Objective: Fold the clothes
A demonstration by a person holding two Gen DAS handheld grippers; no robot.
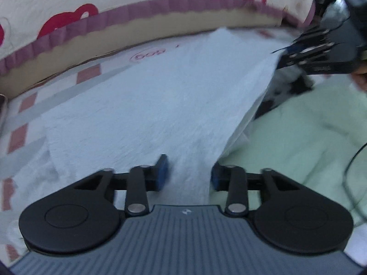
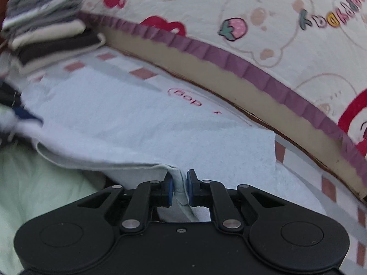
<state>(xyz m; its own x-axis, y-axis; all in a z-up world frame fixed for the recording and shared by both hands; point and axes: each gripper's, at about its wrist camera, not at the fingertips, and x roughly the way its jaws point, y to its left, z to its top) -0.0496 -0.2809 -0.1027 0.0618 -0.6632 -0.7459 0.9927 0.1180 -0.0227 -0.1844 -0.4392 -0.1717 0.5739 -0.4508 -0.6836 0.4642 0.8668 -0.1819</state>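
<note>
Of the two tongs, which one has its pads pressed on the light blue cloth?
The right tongs: its pads pinch a fold of the light blue cloth. The left tongs stand apart, with cloth between them but not gripped.

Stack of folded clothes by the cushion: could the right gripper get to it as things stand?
Probably not right away. The right gripper is shut on the light blue cloth's edge, so it isn't free. The stack of folded clothes sits far off to its left, though nothing blocks the way.
</note>
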